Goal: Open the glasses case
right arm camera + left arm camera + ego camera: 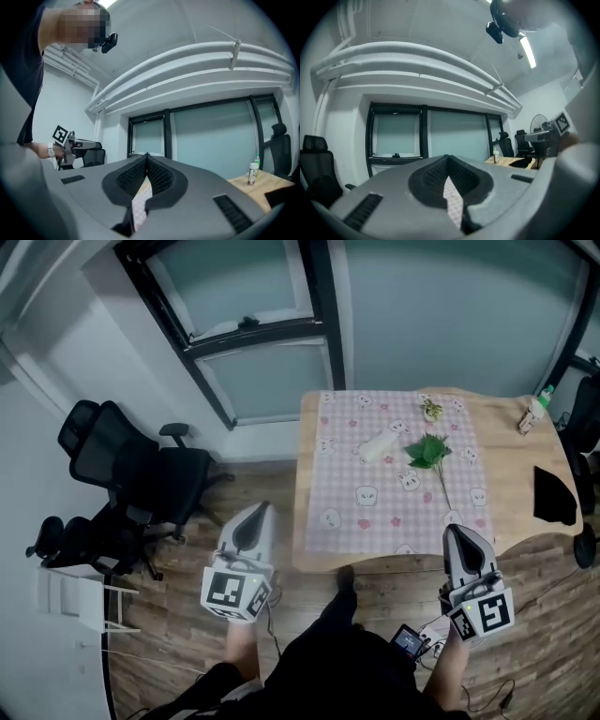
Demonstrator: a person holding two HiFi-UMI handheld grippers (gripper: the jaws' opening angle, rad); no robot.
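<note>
Well ahead of fingers (251, 527): glasses case (378, 446).

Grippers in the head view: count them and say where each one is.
2. The left gripper is over the wooden floor, left of the table; the right gripper is over the table's near edge. None seems hidden.
</note>
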